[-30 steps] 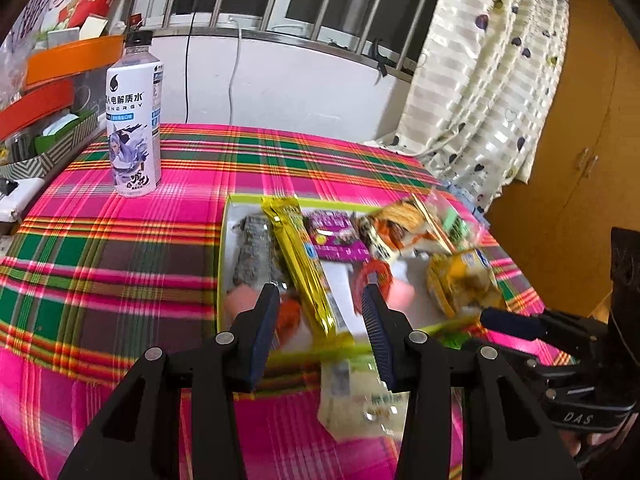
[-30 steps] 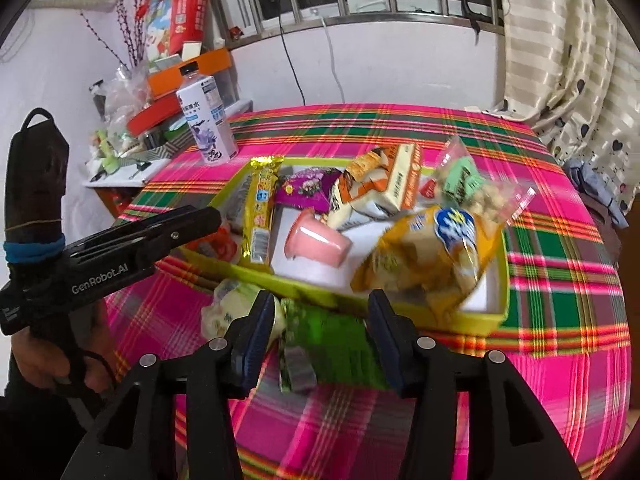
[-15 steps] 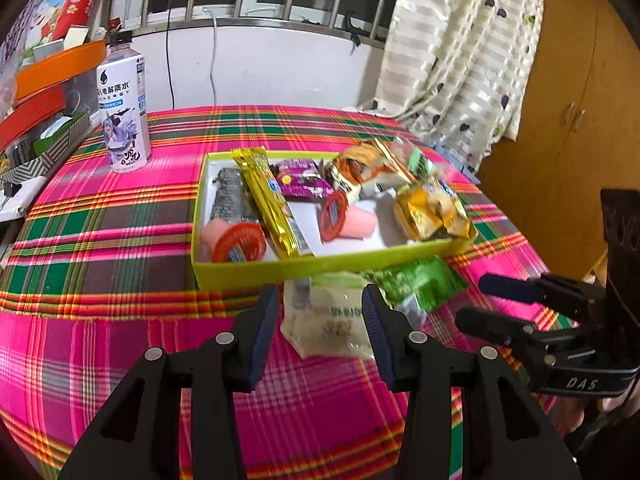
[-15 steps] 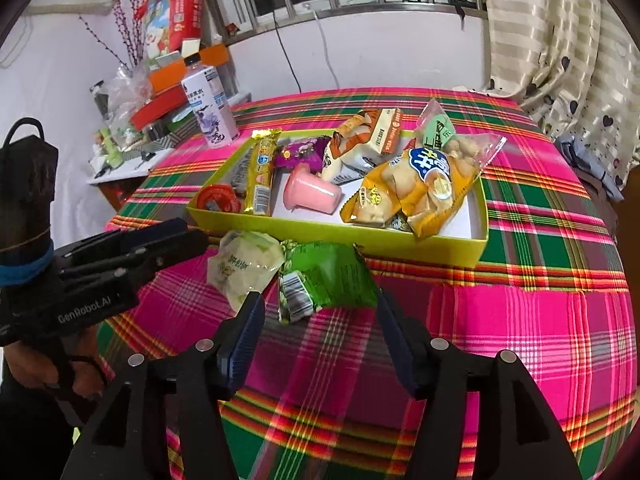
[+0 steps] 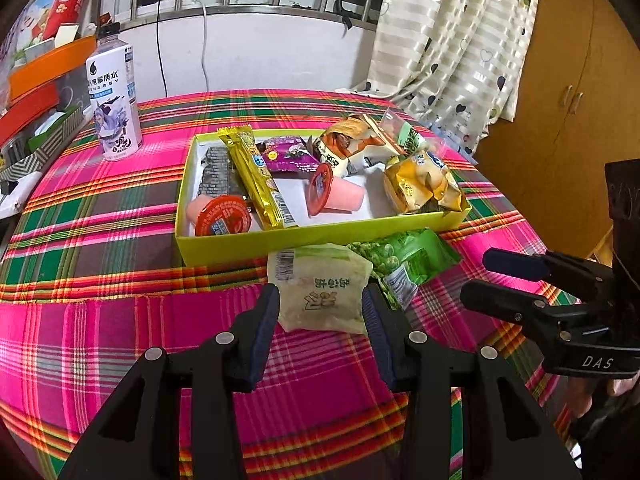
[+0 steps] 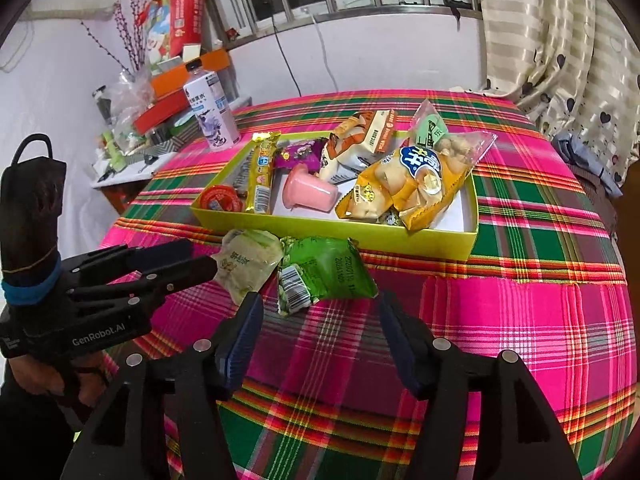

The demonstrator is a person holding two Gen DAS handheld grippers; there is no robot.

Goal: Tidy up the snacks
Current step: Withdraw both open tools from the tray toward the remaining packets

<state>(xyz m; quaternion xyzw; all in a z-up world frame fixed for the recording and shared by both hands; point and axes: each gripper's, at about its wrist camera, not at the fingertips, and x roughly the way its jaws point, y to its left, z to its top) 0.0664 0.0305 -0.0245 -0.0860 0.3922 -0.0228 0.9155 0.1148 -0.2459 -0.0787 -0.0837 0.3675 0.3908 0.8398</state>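
Snacks fill the yellow box (image 5: pixel 304 236) on the plaid-covered desk (image 5: pixel 100 320): a long yellow packet (image 5: pixel 260 180), a purple packet (image 5: pixel 290 158), two pink jelly cups (image 5: pixel 340 198), and a yellow chip bag (image 5: pixel 420 182). Two packets lie outside it, just in front of its near wall. We hold our left gripper (image 5: pixel 320 320) with fingers spread on either side of the pale green packet (image 5: pixel 320 294) (not yet pinching it). Our right gripper (image 6: pixel 318 332) also stands wide apart, just short of the dark green pea packet (image 6: pixel 324 274), which touches the pale one. A white drink bottle (image 5: pixel 114 98) stands well left of the box.
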